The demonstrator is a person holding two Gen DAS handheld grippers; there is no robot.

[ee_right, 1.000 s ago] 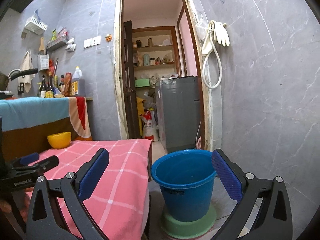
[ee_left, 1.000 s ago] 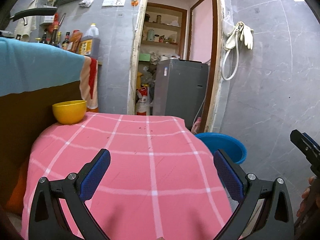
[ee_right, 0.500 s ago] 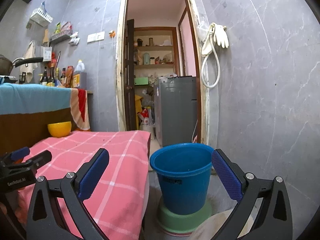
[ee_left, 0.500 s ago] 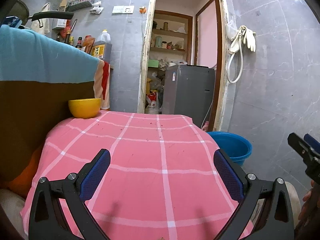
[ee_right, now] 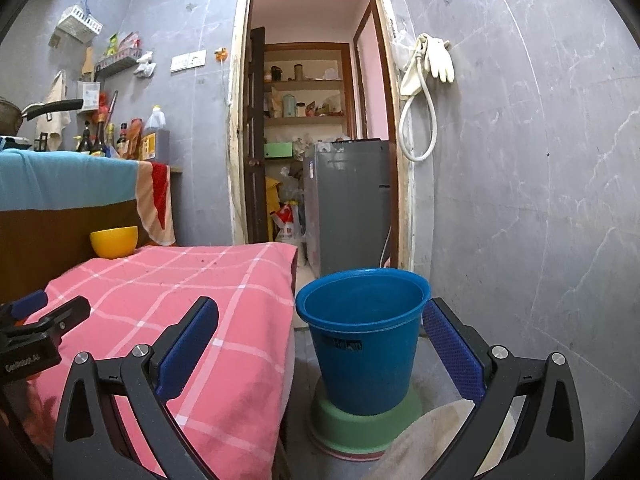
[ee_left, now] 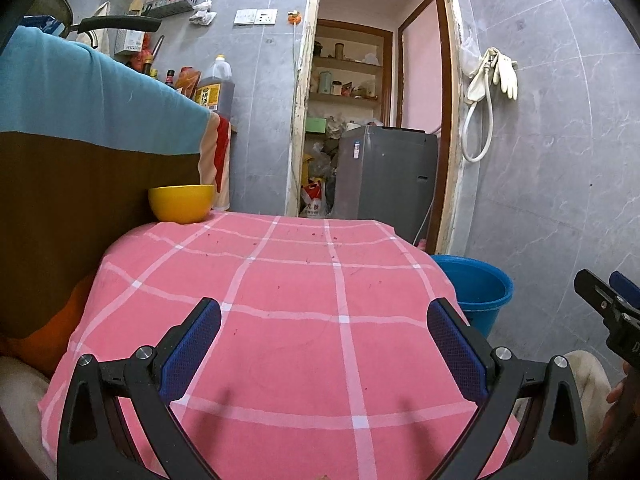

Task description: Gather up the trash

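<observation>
A low table under a pink checked cloth [ee_left: 288,304] [ee_right: 192,304] fills the left wrist view, with only small dark crumbs on it. My left gripper [ee_left: 324,340] hangs open above its near half, holding nothing. A blue bucket [ee_right: 366,336] [ee_left: 478,292] stands on a green upturned basin [ee_right: 368,420] on the floor to the table's right. My right gripper [ee_right: 320,340] is open and empty, low in front of the bucket. Each gripper shows at the edge of the other's view.
A yellow bowl [ee_left: 181,203] [ee_right: 114,241] sits at the table's far left corner, against a cloth-draped counter [ee_left: 80,112]. Behind is an open doorway [ee_right: 316,140] with a grey appliance [ee_right: 348,200]. Grey tiled wall [ee_right: 520,160] rises on the right, with hung gloves [ee_right: 438,58].
Both grippers have dropped lower and pulled back a little; the table and bucket sit higher in view. Both stay open and empty.
</observation>
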